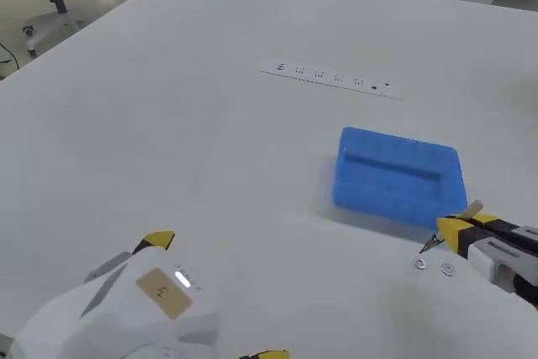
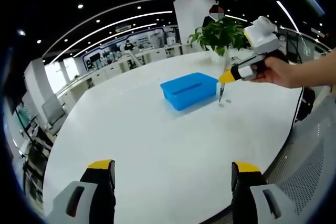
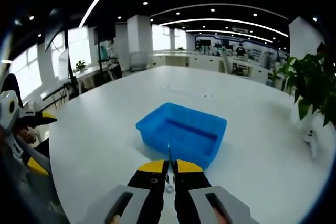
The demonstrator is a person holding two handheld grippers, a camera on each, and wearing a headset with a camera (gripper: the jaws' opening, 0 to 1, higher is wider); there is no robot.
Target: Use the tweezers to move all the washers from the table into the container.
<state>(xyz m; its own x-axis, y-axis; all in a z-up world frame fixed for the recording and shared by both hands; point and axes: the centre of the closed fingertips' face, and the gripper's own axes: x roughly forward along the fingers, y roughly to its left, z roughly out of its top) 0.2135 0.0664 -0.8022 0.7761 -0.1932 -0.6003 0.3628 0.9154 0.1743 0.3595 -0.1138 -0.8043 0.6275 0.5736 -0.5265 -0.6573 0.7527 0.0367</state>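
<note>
Right hand-held gripper (image 3: 169,168) clamped on tweezers (image 3: 168,151), blue container (image 3: 181,132) just ahead, white table (image 3: 100,124)

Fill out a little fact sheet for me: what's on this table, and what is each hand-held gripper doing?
Surface: white table
Container: blue container, towards the right
Washers: two washers on the table, outside the container
Tweezers: tweezers, tip close to the washers
Right hand-held gripper: shut on the tweezers
Left hand-held gripper: open, holding nothing
Also: power strip beyond the container
</note>
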